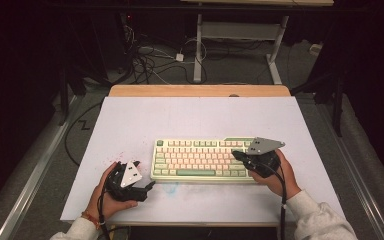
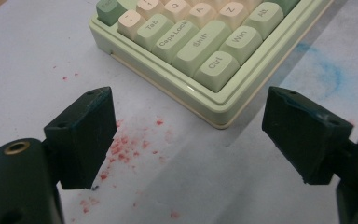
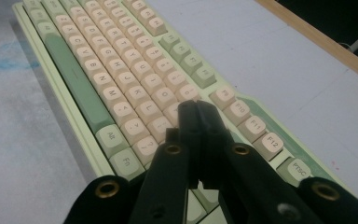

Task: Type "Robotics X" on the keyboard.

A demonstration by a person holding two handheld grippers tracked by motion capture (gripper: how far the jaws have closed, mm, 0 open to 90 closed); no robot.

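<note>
High view: keyboard [image 1: 200,159] lies mid-table on the white mat [image 1: 130,120], left gripper [image 1: 145,189] just off its left end, right gripper [image 1: 237,155] over its right end. Left gripper view: jaws wide apart, holding nothing, facing the Ctrl corner. Right gripper view: jaws pressed together, empty, tips above the keys; risk of striking two keys if the tips land between caps.

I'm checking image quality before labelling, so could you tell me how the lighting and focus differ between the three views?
High view: table brightly lit, surroundings nearly black, detail soft. Left gripper view: keyboard legends sharp, the near fingers dark and softer. Right gripper view: dimmer, the closed fingers dark, far keys blurring.
</note>
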